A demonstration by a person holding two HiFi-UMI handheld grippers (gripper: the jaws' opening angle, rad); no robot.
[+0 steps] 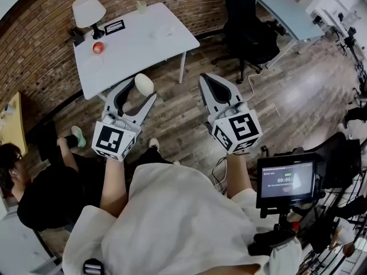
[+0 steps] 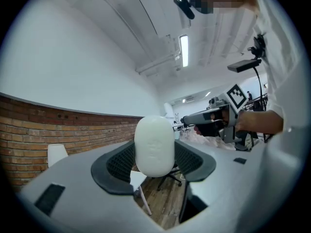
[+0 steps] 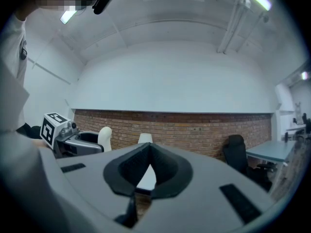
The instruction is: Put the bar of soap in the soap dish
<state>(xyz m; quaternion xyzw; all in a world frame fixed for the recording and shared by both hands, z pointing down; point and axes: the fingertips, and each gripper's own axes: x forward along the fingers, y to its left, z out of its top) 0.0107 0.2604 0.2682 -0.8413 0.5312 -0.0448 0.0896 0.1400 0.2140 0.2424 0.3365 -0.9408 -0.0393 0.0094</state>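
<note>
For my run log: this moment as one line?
left gripper: shut on bar of soap | right gripper: shut, empty | soap in air, near white table

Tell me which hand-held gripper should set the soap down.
Left. The left hand-held gripper clamps the bar of soap, close to the edge of the white table. The right hand-held gripper is shut and empty, so it would need a handover.

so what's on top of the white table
On the white rectangular table: a white-shaded lamp, a red round fruit, a black-framed card and a pale cup. The lamp's shade covers whatever lies beneath it.
</note>
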